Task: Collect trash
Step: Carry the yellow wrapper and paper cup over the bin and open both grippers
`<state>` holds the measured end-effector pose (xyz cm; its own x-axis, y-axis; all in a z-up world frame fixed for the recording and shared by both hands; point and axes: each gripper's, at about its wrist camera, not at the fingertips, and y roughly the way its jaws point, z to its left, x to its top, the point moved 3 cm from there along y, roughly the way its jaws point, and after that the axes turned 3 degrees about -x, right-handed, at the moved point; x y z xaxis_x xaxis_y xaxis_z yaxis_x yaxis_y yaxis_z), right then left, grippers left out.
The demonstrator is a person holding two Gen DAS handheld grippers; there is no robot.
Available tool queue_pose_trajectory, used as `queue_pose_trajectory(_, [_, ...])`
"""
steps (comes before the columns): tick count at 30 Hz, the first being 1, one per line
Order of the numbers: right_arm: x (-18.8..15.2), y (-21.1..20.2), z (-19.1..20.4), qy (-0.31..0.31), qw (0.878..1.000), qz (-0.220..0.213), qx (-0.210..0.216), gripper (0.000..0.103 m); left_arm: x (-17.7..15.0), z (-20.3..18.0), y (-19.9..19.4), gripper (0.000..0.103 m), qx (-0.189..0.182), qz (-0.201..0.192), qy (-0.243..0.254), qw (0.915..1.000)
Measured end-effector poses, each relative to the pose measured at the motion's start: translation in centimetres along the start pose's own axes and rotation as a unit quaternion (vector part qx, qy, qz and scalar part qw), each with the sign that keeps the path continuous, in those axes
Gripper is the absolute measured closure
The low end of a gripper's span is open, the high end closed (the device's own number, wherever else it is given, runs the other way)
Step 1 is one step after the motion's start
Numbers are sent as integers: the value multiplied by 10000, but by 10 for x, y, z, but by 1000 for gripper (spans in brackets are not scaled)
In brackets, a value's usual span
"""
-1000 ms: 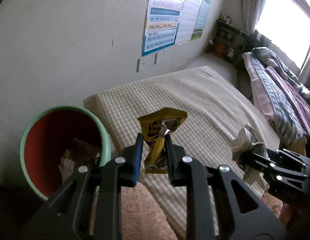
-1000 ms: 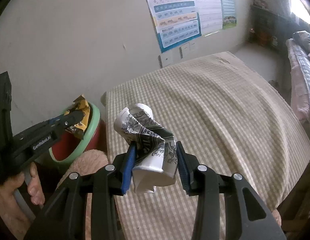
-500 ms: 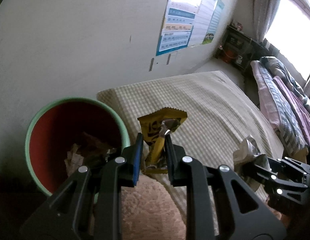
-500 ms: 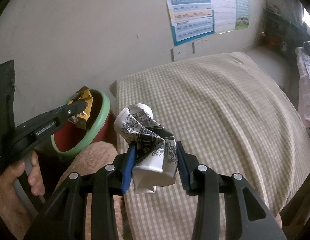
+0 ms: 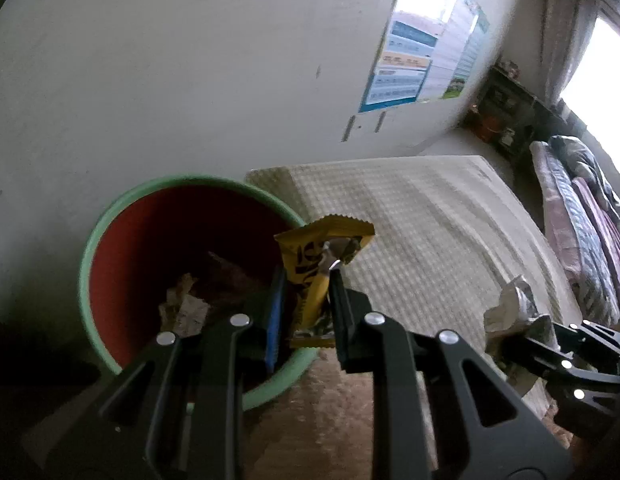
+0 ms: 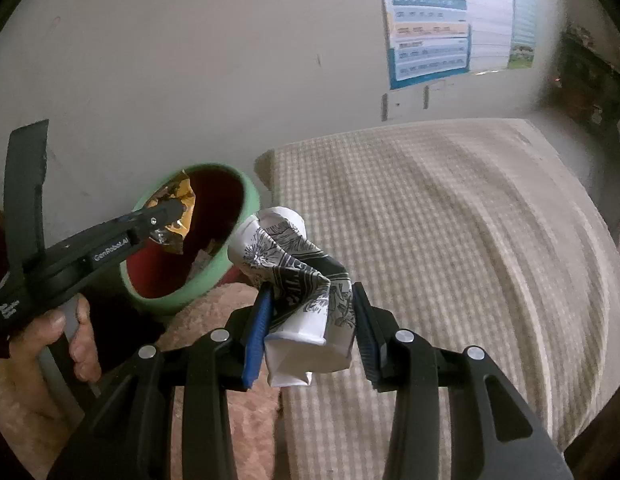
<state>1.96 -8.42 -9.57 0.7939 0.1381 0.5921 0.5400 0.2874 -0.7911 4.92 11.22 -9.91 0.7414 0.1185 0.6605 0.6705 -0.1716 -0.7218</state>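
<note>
My left gripper (image 5: 306, 280) is shut on a yellow snack wrapper (image 5: 318, 256), held over the near right rim of a red bin with a green rim (image 5: 110, 216). Crumpled paper lies in the bin's bottom. In the right wrist view the same wrapper (image 6: 176, 216) hangs at the left gripper's tip (image 6: 170, 210) above the bin (image 6: 230, 256). My right gripper (image 6: 310, 312) is shut on a crushed white paper cup with black print (image 6: 298, 280), above the checked bed's near corner, right of the bin. That cup (image 5: 510, 308) also shows at the right edge of the left wrist view.
A checked beige bedcover (image 6: 450, 240) fills the right side, ending at a white wall (image 6: 190, 60) with posters (image 6: 430, 40). A pinkish fuzzy rug or cushion (image 6: 238, 400) lies below the bin. A hand (image 6: 50, 340) grips the left tool. A second bed (image 5: 582, 220) stands far right.
Both grippers have swung left toward the bin. The wrapper now hangs over the bin's rim instead of over the bedcover, and the cup has come closer to the bin.
</note>
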Motion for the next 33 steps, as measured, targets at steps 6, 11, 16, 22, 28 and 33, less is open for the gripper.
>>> queue_pose_trajectory(6, [9,11,16,-171,9997,79,161,65,-1,20,-1,83,167,-2,-188,9997])
queue_pose_trajectory(11, [17,22,33,-261,9989,156,351,65,-7,41,1,83,315,46,-370,9988])
queue_pose_trajectory(16, [33,36,48,-244,9976,225,600,65,-11,59,4,83,443,109,-552,9974])
queue_pose_trajectory(22, [60,54,65,-137,9958,276,864,65,-14,74,9,83,540,180,-714,9958])
queue_pose_trajectory(28, [79,73,82,-77,9928,438,1116,65,-17,84,13,83,593,250,-848,9943])
queue_pose_trajectory(33, [87,86,90,6,9913,534,1202,64,-17,91,16,83,629,268,-932,9933])
